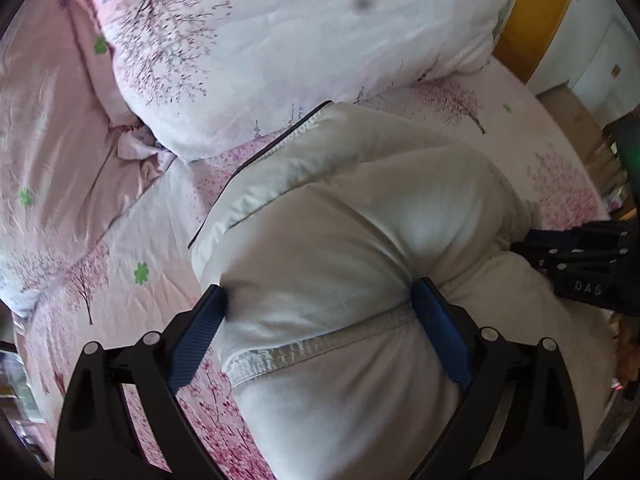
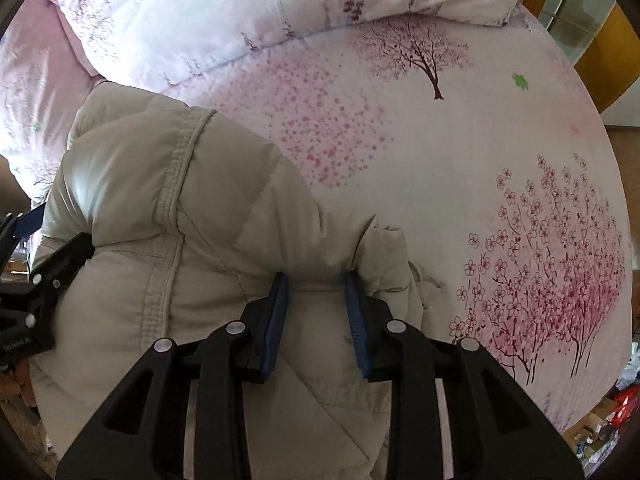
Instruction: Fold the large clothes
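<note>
A puffy off-white down jacket with a dark-edged zipper lies bunched on the bed. My left gripper points steeply down, and its blue pads press into a thick roll of the jacket near a stitched hem. In the right wrist view the jacket fills the left half. There my right gripper pinches a narrower fold at its right edge, with the padding bulging around both pads. Each gripper shows at the edge of the other's view: the right gripper and the left gripper.
The pink bedsheet with cherry-tree prints stretches out to the right of the jacket. A bulky white floral duvet is heaped behind it. Wooden furniture stands beyond the bed, and clutter lies past the bed's near right edge.
</note>
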